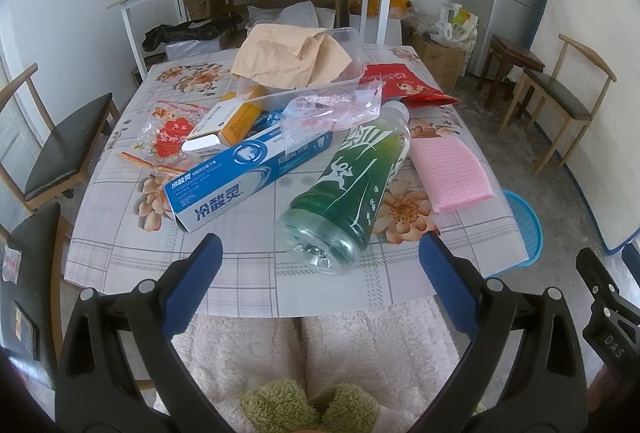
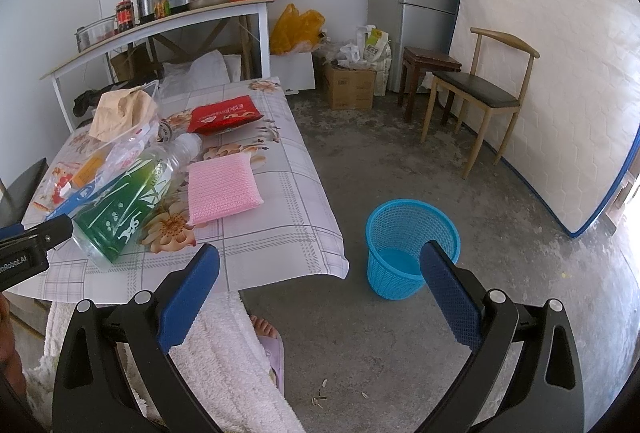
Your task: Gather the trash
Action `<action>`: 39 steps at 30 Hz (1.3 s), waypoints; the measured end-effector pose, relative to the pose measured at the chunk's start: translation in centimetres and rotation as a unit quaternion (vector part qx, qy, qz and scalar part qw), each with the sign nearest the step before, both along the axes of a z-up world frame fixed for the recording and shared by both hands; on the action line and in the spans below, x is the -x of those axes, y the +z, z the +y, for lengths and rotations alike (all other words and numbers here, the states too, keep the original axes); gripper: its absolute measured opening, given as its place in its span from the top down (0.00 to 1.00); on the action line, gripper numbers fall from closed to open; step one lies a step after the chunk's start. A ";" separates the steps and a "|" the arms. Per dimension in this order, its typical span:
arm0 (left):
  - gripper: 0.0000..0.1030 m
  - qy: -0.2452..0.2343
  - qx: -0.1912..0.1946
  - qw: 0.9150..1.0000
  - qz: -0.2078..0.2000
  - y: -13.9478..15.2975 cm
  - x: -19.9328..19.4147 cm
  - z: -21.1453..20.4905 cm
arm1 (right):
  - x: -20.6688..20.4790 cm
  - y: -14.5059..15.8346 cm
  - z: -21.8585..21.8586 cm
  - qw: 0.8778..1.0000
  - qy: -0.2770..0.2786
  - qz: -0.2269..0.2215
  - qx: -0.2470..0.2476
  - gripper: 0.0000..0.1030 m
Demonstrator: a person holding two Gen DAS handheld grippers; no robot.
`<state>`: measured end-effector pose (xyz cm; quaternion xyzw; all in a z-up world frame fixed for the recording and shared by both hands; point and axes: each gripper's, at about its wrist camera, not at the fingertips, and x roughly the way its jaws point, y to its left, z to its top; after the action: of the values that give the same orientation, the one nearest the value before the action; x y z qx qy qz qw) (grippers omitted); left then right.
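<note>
Left gripper spread wide, empty, low at 6 o'clock of the table; its open mouth faces the base of the green bottle, which lies on its side just ahead at 12, cap end pointing away. Right gripper also spread wide, nothing held, hanging off the table's right edge above bare floor; blue mesh bin on the floor at its 1 o'clock, looks empty.

Trash is all on the table: blue toothpaste box at 10 o'clock of the bottle, orange-white carton behind it, clear plastic bag draped over box and bottle neck, red snack packet at 1 o'clock, clear tub with crumpled brown paper at 12, red-printed wrapper at 10; pink sponge cloth at 2 o'clock, probably not trash.

Likely nothing is collected yet; the bottle looks the obvious first pick.

Risks: bottle is round and smooth, could roll or squirt out if pinched off-centre; plastic bag overlapping its neck may drag along and pull the box; bin sits low and apart from the table, so a drop from height could miss or tip the light bin; table edge close, a nudged bottle could roll off.
</note>
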<state>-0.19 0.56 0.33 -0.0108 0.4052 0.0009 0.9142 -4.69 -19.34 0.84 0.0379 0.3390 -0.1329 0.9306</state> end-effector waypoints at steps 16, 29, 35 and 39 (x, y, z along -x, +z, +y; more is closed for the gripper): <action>0.08 0.001 -0.001 1.000 -0.001 0.0 0.0 -0.1 | -0.1 0.1 0.2 1.000 0.000 0.000 0.000 0.05; 0.08 0.001 -0.001 1.000 0.001 -0.2 -0.3 0.3 | -0.1 0.0 0.3 1.000 0.000 0.000 0.000 0.05; 0.08 0.002 -0.002 1.000 0.000 -0.2 -0.3 0.4 | -0.2 0.0 0.3 1.000 0.000 0.000 0.000 0.05; 0.08 0.002 -0.002 1.000 0.002 -0.2 -0.3 0.8 | -0.2 -0.1 0.3 1.000 0.000 0.001 0.001 0.05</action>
<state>0.07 1.31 0.11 -0.0100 0.4069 0.0038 0.9134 -4.49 -19.01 0.78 0.0372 0.3396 -0.1328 0.9304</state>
